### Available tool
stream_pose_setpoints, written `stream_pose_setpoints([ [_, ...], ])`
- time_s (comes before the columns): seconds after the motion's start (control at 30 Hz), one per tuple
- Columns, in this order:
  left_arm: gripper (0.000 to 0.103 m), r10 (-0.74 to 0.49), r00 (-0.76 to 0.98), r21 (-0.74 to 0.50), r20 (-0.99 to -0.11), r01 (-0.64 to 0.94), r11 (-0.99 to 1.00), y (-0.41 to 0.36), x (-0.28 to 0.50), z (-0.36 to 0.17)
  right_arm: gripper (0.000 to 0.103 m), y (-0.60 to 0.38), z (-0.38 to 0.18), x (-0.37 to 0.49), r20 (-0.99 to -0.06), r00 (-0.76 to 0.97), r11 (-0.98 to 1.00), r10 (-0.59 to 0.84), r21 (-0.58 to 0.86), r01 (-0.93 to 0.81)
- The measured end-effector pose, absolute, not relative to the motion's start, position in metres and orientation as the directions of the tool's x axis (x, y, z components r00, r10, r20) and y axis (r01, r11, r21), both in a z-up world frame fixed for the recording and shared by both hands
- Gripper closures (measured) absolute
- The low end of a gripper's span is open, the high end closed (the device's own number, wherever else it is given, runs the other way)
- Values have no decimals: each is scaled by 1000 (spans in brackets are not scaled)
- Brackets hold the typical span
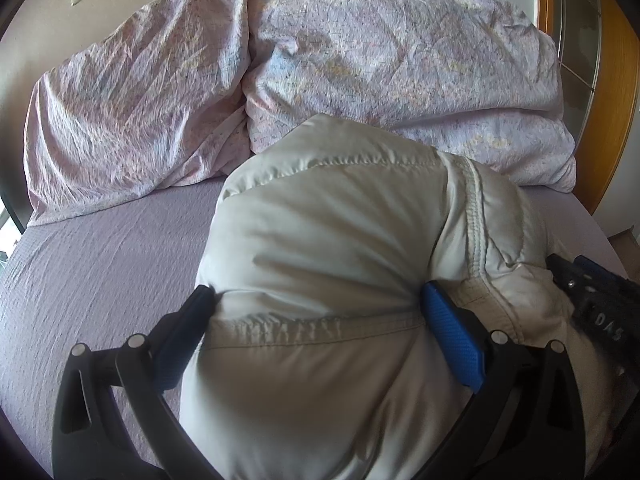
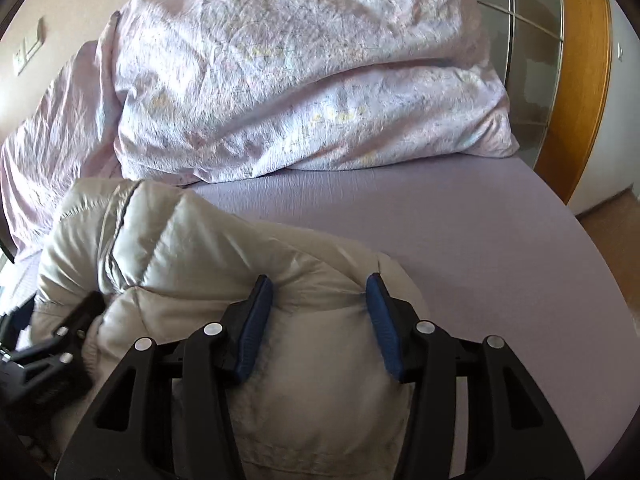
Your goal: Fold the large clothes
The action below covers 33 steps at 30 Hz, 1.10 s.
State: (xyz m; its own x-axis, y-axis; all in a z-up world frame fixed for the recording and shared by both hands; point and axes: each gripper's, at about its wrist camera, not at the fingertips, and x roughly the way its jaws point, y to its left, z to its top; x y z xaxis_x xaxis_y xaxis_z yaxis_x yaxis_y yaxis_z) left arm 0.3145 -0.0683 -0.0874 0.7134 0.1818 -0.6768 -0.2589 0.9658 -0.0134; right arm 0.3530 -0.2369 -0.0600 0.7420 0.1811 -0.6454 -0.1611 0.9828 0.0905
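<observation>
On the bed (image 1: 100,264), covered by a lilac fitted sheet, lies a pale grey padded jacket (image 1: 320,240), bunched into a thick mound just in front of a crumpled floral duvet (image 1: 360,60).

Left claw (image 1: 320,308): jaws wide apart, with a bulk of jacket swelling between them along a stitched seam (image 1: 304,332). Both pads touch fabric, so the claw appears to be gripping the jacket, though the firmness of the clamp cannot be confirmed from this angle.

Right claw (image 2: 320,292): jaws set part-way apart, pinching a fold of the same jacket near its right-hand edge; the fabric puckers at each pad.

Handling: judged light, soft and highly compressible. The shell looks smooth and likely slippery, and the filling will spring back once released. Take hold at stitched seams or hems, where layers are thin and the pads can bite, not on the puffed panels.

Containers: none is visible. A zip line (image 2: 120,216) shows on the raised portion at the far left in the right wrist view.
</observation>
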Motion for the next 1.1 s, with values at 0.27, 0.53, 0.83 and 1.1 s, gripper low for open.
stream_pose_setpoints([
  [0.27, 2, 191, 718, -8, -669, -264, 965, -70, 314, -88, 50, -239, -68, 354, -639, 746, 982, 186, 111, -150],
  [0.53, 2, 195, 722, -5, -664, -265, 964, -71, 314, -88, 49, -239, -69, 355, -627, 757, 983, 184, 112, -147],
  [0.83, 2, 200, 721, -1, -663, -268, 963, -72, 315, -88, 49, -239, -71, 357, -628, 758, 985, 174, 103, -141],
  [1.1, 2, 178, 699, 4, -693, -243, 970, -68, 314, -81, 47, -233, -62, 362, -694, 706, 988, 139, 50, -145],
])
